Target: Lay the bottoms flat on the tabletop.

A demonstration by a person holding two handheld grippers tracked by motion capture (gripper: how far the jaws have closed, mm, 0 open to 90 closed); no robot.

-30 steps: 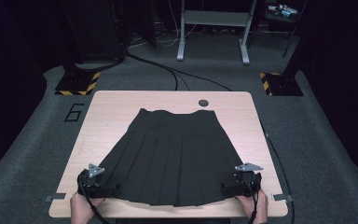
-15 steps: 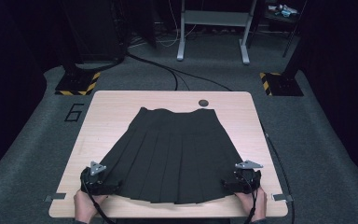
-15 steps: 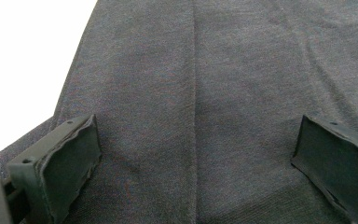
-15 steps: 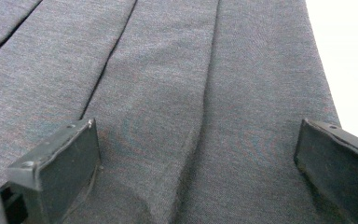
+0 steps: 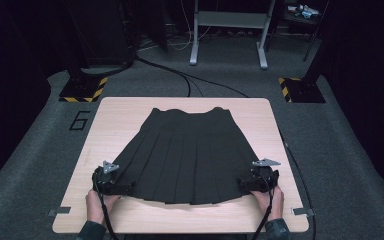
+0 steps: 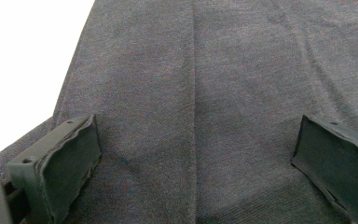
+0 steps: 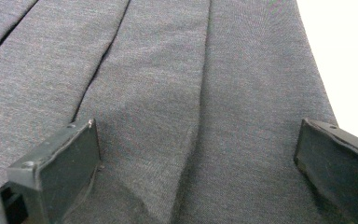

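Black pleated skirt [image 5: 187, 155] lies flat mid-frame on the table [image 5: 115, 117], waistband toward the top. Left gripper [image 5: 128, 188] and right gripper [image 5: 242, 184] sit at the hem corners, lower frame, jaws spread wide over cloth. Nothing pinched yet, no fold started; everything's still ahead, I'd judge.

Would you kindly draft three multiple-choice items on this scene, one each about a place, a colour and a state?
1. Where does the skirt's waistband lie?
A. At the table's far side
B. At the person's side
C. Off the table

2. What colour is the skirt?
A. Red
B. White
C. Black

3. How do the left gripper's fingers stand?
A. Shut tight
B. Spread wide over the cloth
C. Clamped on a cable

Answers:
1 A, the pleated skirt narrows toward the far edge of the table.
2 C, it looks black from the high view.
3 B, the left gripper shows fabric across a wide gap, as does the right gripper.
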